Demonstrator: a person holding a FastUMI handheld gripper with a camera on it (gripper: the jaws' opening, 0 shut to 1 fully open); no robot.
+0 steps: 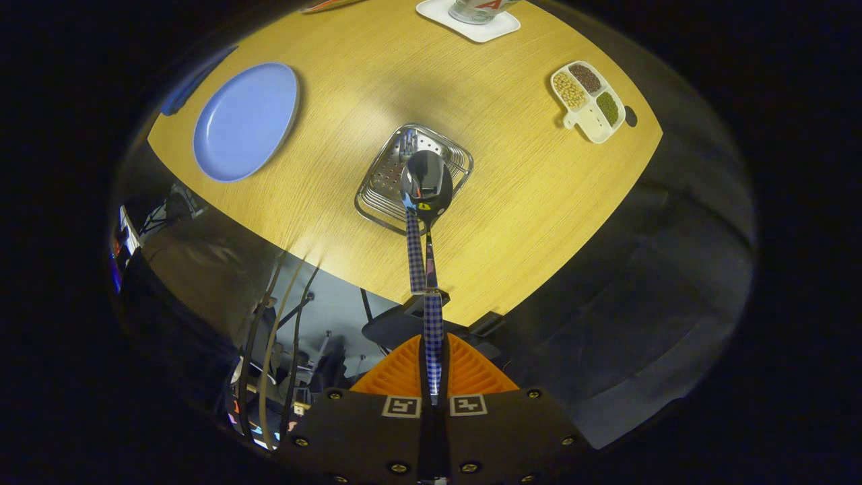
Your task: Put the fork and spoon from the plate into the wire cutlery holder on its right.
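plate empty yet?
Empty: the blue plate is bare. The tool is shut on the spoon, hanging over the wire holder.

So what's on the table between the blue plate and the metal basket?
Nothing. In the gripper view, only bare wooden table lies between the blue plate and the basket. The gripper holds the spoon above the basket.

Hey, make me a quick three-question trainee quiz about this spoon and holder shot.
1. True or false: the blue plate has cutlery on it.
2. What do the tongs grip? A spoon handle, B plate rim, C nothing.
3. Fill in: the spoon bowl hangs over the wire ____.

Key: 1 false, the plate is bare. 2 A, both fingers press on the checked handle. 3 cutlery holder, with a fork standing inside it.
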